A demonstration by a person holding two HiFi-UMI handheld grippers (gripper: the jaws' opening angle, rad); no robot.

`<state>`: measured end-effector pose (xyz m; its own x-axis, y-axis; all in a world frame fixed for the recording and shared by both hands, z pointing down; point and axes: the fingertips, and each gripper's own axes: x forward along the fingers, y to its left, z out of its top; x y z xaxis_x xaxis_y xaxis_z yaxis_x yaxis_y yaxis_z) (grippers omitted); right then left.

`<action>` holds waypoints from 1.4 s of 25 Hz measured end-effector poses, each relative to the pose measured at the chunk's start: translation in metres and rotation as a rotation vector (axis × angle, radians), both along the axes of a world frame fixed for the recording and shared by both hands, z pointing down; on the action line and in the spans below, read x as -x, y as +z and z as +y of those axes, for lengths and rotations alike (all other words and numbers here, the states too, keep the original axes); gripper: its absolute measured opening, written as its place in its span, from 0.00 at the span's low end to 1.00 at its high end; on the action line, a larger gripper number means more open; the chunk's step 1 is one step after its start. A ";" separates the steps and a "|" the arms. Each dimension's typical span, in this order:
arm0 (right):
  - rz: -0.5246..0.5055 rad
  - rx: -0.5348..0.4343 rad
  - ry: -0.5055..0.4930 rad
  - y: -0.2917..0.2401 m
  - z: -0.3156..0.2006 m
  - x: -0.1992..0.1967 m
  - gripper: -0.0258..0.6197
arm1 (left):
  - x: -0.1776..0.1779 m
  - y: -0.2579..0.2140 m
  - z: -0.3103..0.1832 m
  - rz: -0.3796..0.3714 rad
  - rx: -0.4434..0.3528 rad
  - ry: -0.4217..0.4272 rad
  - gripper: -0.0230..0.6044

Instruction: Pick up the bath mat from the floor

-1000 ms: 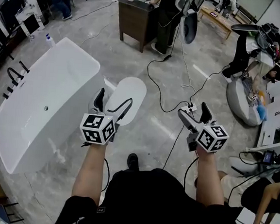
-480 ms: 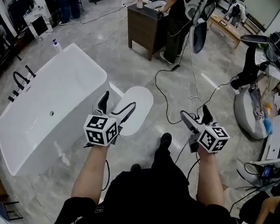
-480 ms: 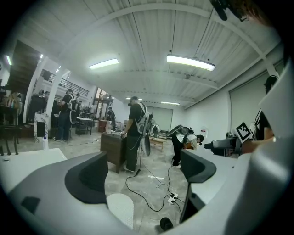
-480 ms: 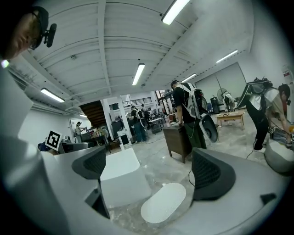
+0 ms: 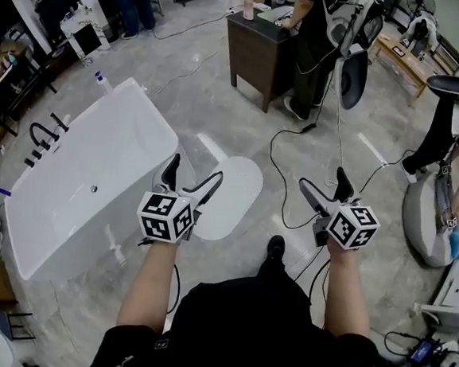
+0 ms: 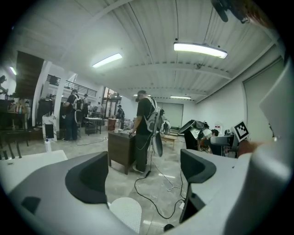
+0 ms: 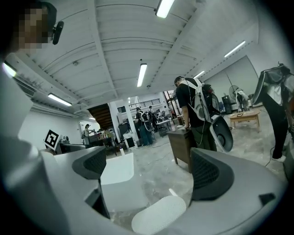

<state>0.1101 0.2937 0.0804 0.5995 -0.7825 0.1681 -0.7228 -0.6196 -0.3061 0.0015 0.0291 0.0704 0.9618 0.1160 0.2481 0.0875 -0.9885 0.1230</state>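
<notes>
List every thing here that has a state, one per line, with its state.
Bath mat: flat on the floor, not yet picked up.
Left claw: open, holding nothing.
Right claw: open, holding nothing.
Bathtub: upright, no water in it.

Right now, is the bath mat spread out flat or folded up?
Spread flat: the white oval bath mat lies open on the floor beside the bathtub, with no fold visible.

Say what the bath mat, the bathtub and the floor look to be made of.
Bath mat: white, matte, finely pebbled in the right gripper view; likely rubber or foam.
Bathtub: glossy, smooth white with soft reflections; probably acrylic or ceramic.
Floor: grey, veined, shiny; polished stone or tile.
</notes>
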 end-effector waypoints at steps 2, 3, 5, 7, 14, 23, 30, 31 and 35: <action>-0.002 0.004 -0.037 0.002 0.001 -0.032 0.94 | -0.029 0.000 0.006 -0.011 0.005 -0.031 0.84; -0.009 0.007 -0.056 0.005 0.002 -0.048 0.94 | -0.044 0.001 0.012 -0.022 0.008 -0.043 0.84; -0.041 0.011 -0.089 0.015 0.004 -0.077 0.94 | -0.075 0.007 0.027 -0.045 0.020 -0.057 0.84; -0.077 0.011 -0.121 0.026 0.005 -0.102 0.94 | -0.102 0.013 0.044 -0.063 0.032 -0.064 0.84; -0.114 0.021 -0.244 0.039 -0.026 -0.150 0.94 | -0.137 0.031 0.044 -0.110 0.041 -0.140 0.84; -0.102 0.071 -0.373 0.035 -0.111 -0.140 0.94 | -0.099 0.045 -0.033 -0.084 0.096 -0.268 0.84; -0.104 0.133 -0.486 0.037 -0.158 -0.134 0.94 | -0.065 0.046 -0.075 -0.065 0.115 -0.403 0.84; -0.104 0.135 -0.510 0.037 -0.167 -0.135 0.94 | -0.060 0.048 -0.078 -0.070 0.119 -0.427 0.84; -0.110 0.149 -0.654 0.043 -0.206 -0.136 0.94 | -0.040 0.054 -0.086 -0.082 0.133 -0.560 0.84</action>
